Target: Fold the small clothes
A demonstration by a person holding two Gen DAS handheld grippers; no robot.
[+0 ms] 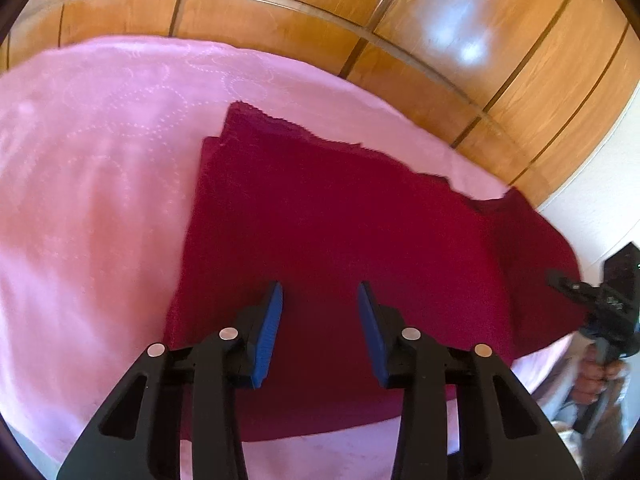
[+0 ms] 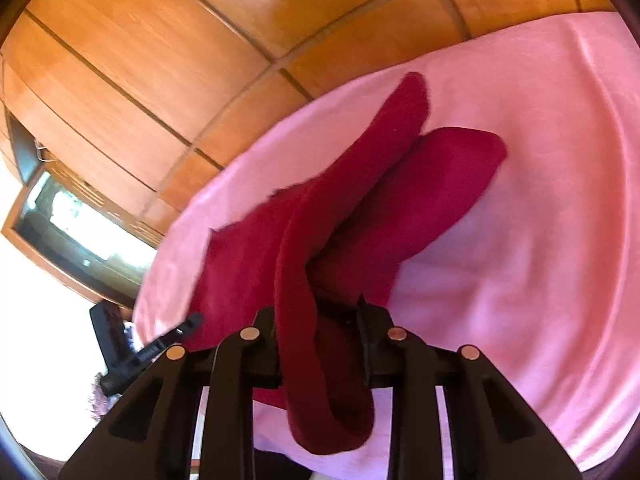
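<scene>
A home bedroom: pink bedspread [image 1: 100, 184] before wooden wardrobe doors [image 1: 280, 20].

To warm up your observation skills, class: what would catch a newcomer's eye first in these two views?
First, the dark red cloth, spread over the pink bedcover in the middle of the left wrist view. Next, in the right wrist view, a fold of that cloth hangs bunched between the right tongs, lifted off the cover. The left tongs are open above the cloth, and glossy wooden panels fill the background.
</scene>
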